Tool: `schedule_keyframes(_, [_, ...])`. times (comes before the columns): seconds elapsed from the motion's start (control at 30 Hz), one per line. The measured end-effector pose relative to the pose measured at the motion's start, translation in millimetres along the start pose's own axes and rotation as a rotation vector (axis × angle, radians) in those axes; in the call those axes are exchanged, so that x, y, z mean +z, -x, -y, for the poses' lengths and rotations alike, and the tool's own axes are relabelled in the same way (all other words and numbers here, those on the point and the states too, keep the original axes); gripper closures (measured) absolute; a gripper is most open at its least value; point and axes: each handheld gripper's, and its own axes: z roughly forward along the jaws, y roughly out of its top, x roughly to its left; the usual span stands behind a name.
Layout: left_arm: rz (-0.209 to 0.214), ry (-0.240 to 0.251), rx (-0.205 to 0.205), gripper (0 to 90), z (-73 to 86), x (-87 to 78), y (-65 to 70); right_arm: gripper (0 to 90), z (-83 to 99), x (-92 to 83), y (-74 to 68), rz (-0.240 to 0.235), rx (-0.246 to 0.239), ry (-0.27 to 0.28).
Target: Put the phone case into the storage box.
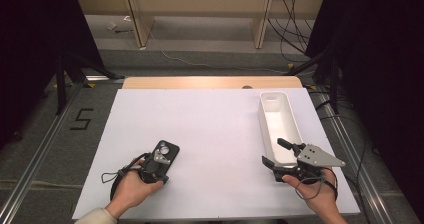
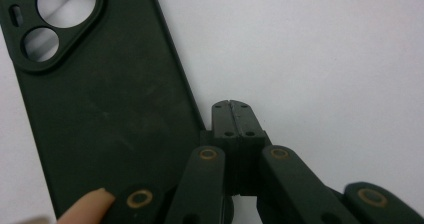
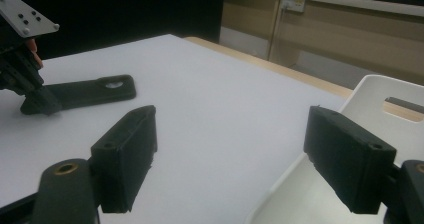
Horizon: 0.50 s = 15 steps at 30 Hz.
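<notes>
Partly, phone case (image 2: 100, 109) cut off by frame (lower end), left hand-held gripper (image 2: 233, 115) closed beside it

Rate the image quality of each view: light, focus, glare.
High view: white table evenly lit and sharp, surroundings dark. Left gripper view: phone case close and soft, faint sheen, no glare. Right gripper view: dim, near tongs soft, bin clearer.

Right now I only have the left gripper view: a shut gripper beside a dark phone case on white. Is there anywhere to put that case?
Observer: Yes. A white bin lies lengthwise along the right side of the table.
Operator: Anything in it?
Observer: It looks empty in the high view.
Operator: And the other hand?
Observer: The right gripper sits at the bin's near end, jaws open, holding nothing.
</notes>
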Motion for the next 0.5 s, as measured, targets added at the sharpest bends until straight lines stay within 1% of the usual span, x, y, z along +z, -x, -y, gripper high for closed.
schedule_keyframes(0.07, [-0.004,-0.005,0.001,89.9,0.4,0.1,0.6,22.4,0.0,-0.1,0.0,0.000,0.000,0.001])
schedule_keyframes(0.1, [-0.013,-0.013,0.001,89.9,1.3,-0.1,-0.2,22.4,-0.2,-0.5,-0.1,0.000,0.003,0.000])
schedule_keyframes(0.23, [-0.025,-0.019,-0.012,89.9,3.1,-1.1,-2.8,22.4,0.2,-0.4,0.5,0.000,0.003,-0.001])
schedule_keyframes(0.3, [-0.029,-0.020,-0.023,89.9,4.6,-1.7,-4.5,22.4,0.2,-0.5,0.5,0.001,0.002,0.001])
schedule_keyframes(0.5, [-0.036,-0.026,-0.029,89.9,6.5,-3.0,-7.2,22.4,0.2,-0.5,0.7,0.001,0.002,0.001])
